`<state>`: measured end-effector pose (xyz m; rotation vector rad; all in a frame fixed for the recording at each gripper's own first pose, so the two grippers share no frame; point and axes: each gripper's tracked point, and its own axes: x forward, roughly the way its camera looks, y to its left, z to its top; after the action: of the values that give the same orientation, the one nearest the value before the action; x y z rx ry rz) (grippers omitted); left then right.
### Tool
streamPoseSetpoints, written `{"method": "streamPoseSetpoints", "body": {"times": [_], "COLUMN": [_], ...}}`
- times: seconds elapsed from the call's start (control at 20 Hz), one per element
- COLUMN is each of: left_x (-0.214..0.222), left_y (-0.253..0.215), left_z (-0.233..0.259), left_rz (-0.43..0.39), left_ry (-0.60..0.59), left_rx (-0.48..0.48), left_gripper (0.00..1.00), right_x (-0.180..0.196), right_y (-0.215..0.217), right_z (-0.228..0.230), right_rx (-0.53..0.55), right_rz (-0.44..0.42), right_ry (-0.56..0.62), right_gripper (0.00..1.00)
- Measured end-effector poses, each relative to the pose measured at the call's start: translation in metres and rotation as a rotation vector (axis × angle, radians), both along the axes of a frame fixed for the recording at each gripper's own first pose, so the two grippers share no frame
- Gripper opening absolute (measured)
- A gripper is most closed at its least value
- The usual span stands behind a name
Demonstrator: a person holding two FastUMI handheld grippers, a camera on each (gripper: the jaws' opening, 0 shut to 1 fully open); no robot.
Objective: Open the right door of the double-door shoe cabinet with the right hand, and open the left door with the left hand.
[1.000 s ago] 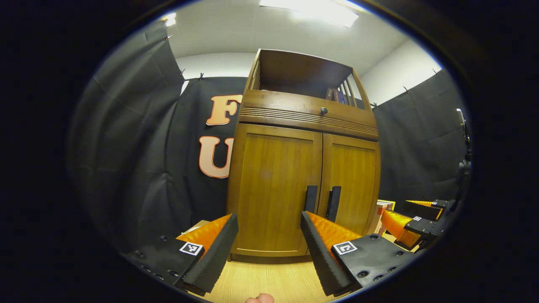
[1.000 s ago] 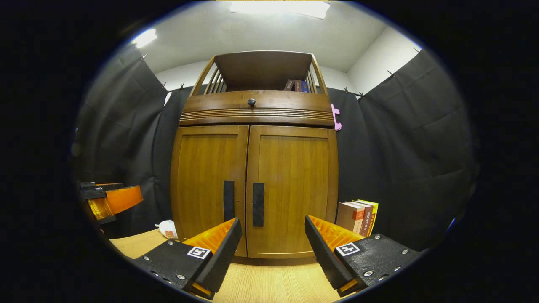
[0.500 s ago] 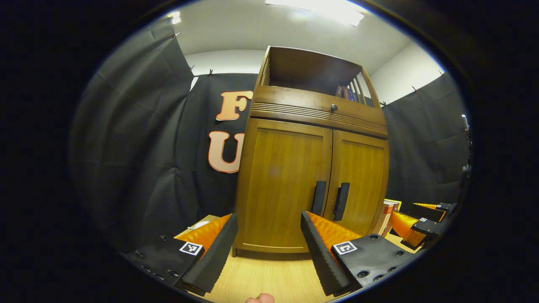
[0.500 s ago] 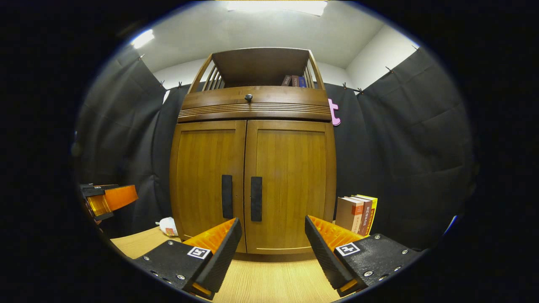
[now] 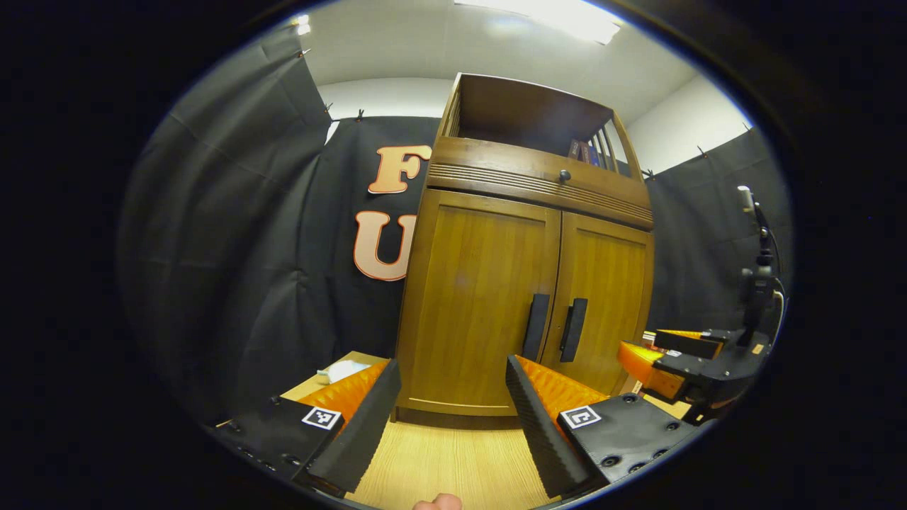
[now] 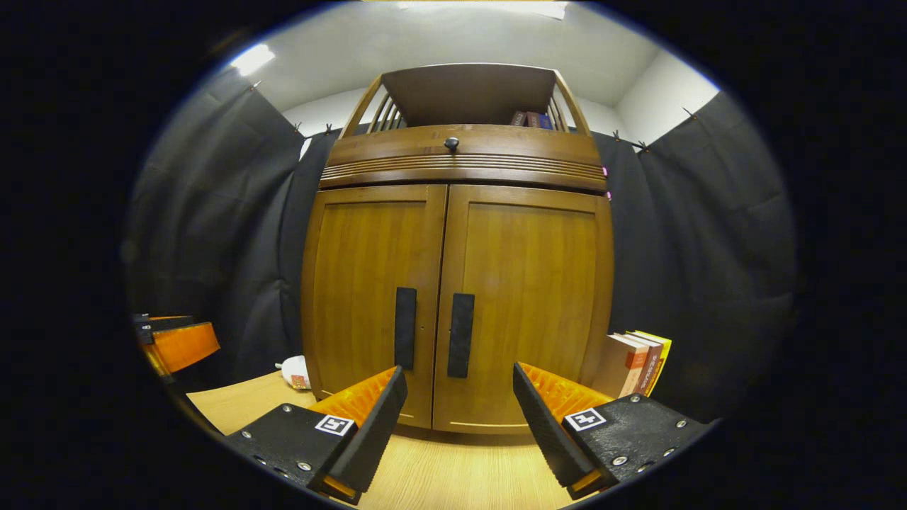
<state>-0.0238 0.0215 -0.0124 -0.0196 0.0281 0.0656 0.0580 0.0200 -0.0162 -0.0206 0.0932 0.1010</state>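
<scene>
Before the shoe cabinet [image 6: 453,283], on the wooden tabletop [image 6: 439,474], both grippers are held short of the doors. The right door [image 6: 528,312] and the left door [image 6: 372,304] are seen fully closed, meeting at the centre seam; neither step of the task is judged begun. The right handle [image 6: 460,335] and the left handle [image 6: 405,328] are mounted just beside that seam, low on the doors. The right gripper [image 6: 457,418] is spread, nothing between its fingers, and is aimed close to the right handle without touching it. The left gripper [image 5: 453,411] is likewise spread and empty, directed at the left door from the cabinet's left, well apart from its handle. In the left gripper view the right gripper is seen to the cabinet's right, low, near the doors. Upright books [image 6: 634,365] stand beside the cabinet's right flank; a small white packet [image 6: 296,371] lies at its left foot.

Compared with the frame one second ago, the cabinet is larger in the right gripper view and its handles are higher above the fingers, an approach being indicated; in the left gripper view the cabinet is shifted rightward.
</scene>
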Motion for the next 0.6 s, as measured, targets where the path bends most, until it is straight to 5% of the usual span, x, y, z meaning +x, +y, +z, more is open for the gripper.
{"method": "streamPoseSetpoints", "body": {"times": [0.6], "left_x": [-0.024], "left_y": [0.015], "left_z": [0.0], "left_rz": [0.046], "left_ry": [-0.016], "left_rx": [0.01], "left_gripper": [0.96], "right_x": [0.128], "right_y": [0.002], "right_z": [-0.012], "right_rx": [-0.025], "right_rz": [-0.02], "right_ry": [0.045], "right_gripper": [0.9]}}
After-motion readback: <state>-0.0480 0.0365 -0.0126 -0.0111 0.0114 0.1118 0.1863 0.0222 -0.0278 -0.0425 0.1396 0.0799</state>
